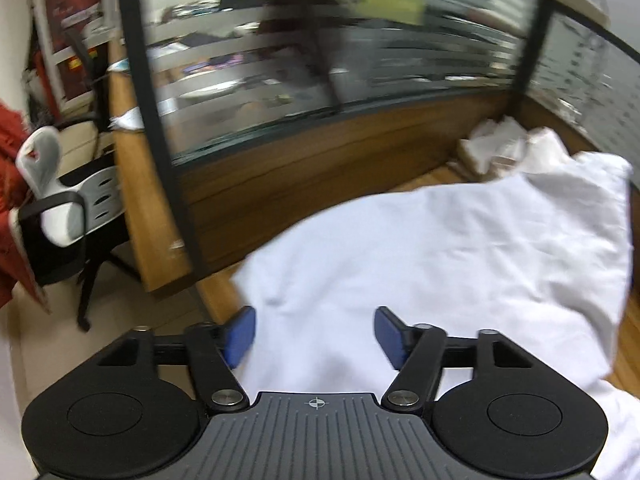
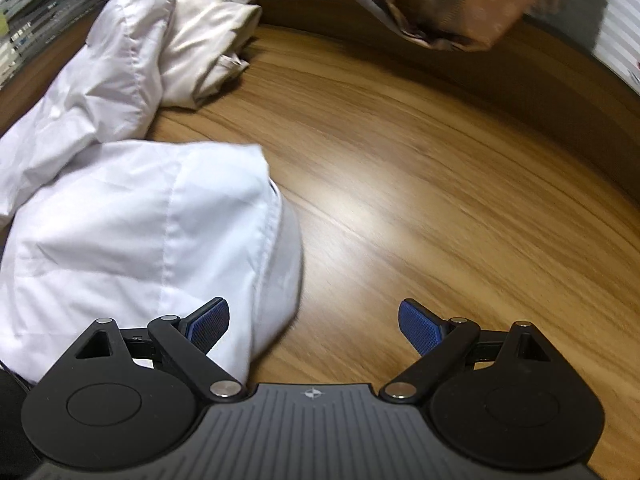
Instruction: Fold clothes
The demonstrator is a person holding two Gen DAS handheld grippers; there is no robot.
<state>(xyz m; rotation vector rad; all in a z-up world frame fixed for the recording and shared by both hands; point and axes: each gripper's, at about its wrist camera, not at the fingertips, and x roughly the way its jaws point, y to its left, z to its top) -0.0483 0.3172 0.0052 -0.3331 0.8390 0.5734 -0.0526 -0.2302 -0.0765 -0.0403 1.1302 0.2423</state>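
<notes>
A white garment [image 1: 460,248] lies spread on the wooden table [image 1: 632,332]. My left gripper [image 1: 315,334] is open above the garment's near left part, its blue pads [image 1: 242,336] apart with cloth between and below them. In the right wrist view the same white garment [image 2: 132,236] lies bunched at the left. My right gripper [image 2: 314,326] is open just over the table [image 2: 440,184], its left pad [image 2: 208,326] over the garment's edge and its right pad over bare wood. Neither gripper holds anything.
A second pale crumpled garment [image 2: 204,44] lies behind the white one; it also shows in the left wrist view [image 1: 508,144]. A brown patterned thing [image 2: 472,4] sits at the table's back. A glass partition with black posts [image 1: 156,120] borders the table. An office chair [image 1: 68,208] stands at the left.
</notes>
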